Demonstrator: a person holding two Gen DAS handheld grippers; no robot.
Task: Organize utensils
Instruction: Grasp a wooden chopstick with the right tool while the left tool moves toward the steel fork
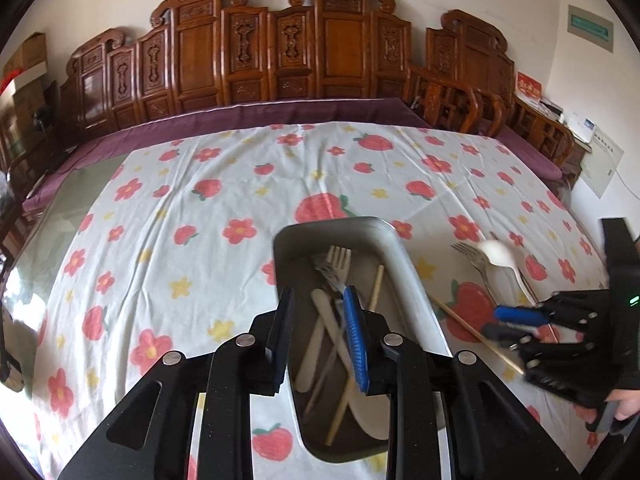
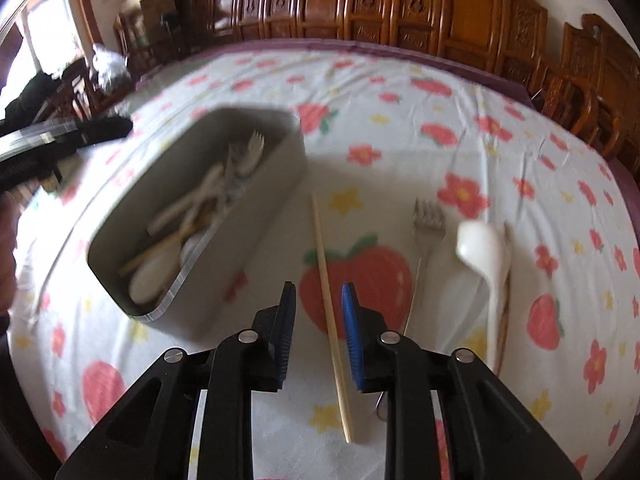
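Utensils lie split between a grey rectangular tray (image 1: 384,236) and the strawberry-and-flower tablecloth (image 1: 180,208) beneath it. The left gripper (image 1: 318,320) hovers over the near end of the tray with its jaws apart and nothing between them; below it a pale plastic fork (image 1: 338,256), a metal fork (image 1: 326,274), pale flat-handled pieces and a bamboo chopstick (image 1: 376,286) rest crossed inside the tray. To the tray's right, on the cloth, the right gripper (image 2: 318,324) stands open around a single loose chopstick (image 2: 330,320), which runs between its blue-padded fingers (image 2: 352,340); whether either pad touches the stick cannot be told. Just beyond, a second metal fork (image 2: 426,240) and a white spoon (image 2: 486,256) lie side by side on the cloth, the spoon partly covering another stick that is too blurred to name. Carved wooden chairs (image 1: 248,52) line the far edge of the table, where a purple cloth (image 1: 280,112) shows under the printed one.
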